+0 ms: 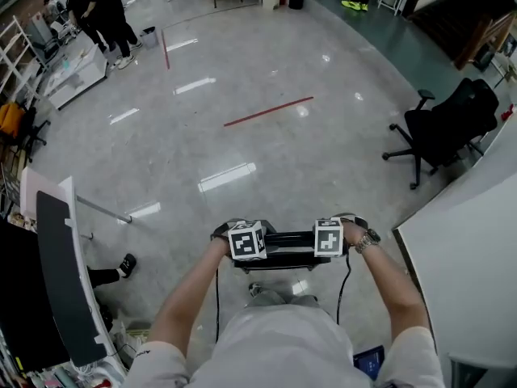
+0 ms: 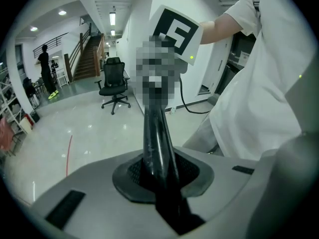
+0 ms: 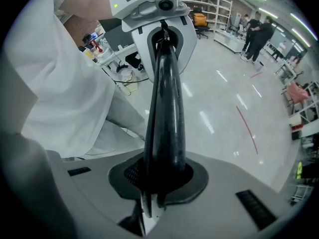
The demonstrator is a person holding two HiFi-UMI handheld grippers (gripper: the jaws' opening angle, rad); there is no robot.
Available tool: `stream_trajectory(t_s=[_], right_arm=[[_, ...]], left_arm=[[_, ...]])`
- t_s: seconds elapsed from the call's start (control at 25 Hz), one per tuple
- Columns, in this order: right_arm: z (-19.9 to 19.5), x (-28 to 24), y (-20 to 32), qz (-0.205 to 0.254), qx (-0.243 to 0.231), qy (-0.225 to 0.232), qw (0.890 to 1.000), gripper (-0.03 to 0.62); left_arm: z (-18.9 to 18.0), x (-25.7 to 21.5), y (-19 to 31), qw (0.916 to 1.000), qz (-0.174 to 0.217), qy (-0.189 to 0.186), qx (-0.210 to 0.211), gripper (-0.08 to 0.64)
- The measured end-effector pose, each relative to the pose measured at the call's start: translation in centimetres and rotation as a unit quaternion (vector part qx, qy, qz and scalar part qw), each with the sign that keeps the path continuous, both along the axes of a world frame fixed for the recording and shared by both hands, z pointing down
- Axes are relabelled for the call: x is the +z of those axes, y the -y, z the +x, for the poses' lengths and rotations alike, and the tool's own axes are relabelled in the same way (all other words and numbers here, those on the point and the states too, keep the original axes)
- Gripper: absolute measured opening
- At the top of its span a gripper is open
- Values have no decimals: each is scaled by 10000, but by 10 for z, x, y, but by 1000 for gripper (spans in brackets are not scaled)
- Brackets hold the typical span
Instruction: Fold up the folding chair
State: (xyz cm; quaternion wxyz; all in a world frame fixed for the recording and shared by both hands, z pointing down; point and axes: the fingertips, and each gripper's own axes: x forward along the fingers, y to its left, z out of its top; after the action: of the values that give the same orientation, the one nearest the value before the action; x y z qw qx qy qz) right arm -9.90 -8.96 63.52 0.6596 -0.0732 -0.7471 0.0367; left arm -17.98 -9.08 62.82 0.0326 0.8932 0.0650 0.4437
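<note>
From above, the folding chair (image 1: 287,250) shows as a black bar held crosswise in front of my body. My left gripper (image 1: 242,254) is shut on its left end and my right gripper (image 1: 331,252) on its right end. In the left gripper view the chair's black tube (image 2: 157,138) runs from between the pads of my left gripper (image 2: 160,183) up to the right gripper's marker cube (image 2: 177,31). In the right gripper view the same tube (image 3: 167,108) rises from my right gripper (image 3: 159,183) to the left gripper (image 3: 162,19). The rest of the chair is hidden beneath the bar.
A black office chair (image 1: 448,124) stands at the right. A white tabletop (image 1: 468,265) is close at my right, and a black and white panel (image 1: 60,273) at my left. People (image 1: 101,10) stand far off at the upper left. Red tape (image 1: 268,111) marks the glossy floor.
</note>
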Motion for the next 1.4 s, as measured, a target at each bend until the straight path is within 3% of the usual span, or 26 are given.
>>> stream_trajectory(t_s=[0.2, 0.56, 0.8, 1.08, 1.28, 1.4], right_arm=[[48, 7, -27, -36, 218, 196, 9996, 60], [64, 3, -72, -20, 174, 544, 9984, 60], [106, -5, -89, 7, 225, 682, 9974, 60], [148, -6, -124, 100, 860, 644, 9942, 61], [202, -17, -139, 177, 1299, 447, 9904, 61], [236, -19, -158, 190, 1806, 359, 9827, 61]], left_arm=[[48, 5, -27, 9995, -15, 255, 165, 78], [64, 4, -74, 9988, -62, 472, 109, 69], [106, -7, -90, 9976, 12, 669, 153, 67], [147, -4, -112, 9928, 118, 935, 740, 64], [202, -12, -122, 9888, 105, 798, 1256, 66], [239, -12, -133, 9808, 102, 725, 1809, 66]])
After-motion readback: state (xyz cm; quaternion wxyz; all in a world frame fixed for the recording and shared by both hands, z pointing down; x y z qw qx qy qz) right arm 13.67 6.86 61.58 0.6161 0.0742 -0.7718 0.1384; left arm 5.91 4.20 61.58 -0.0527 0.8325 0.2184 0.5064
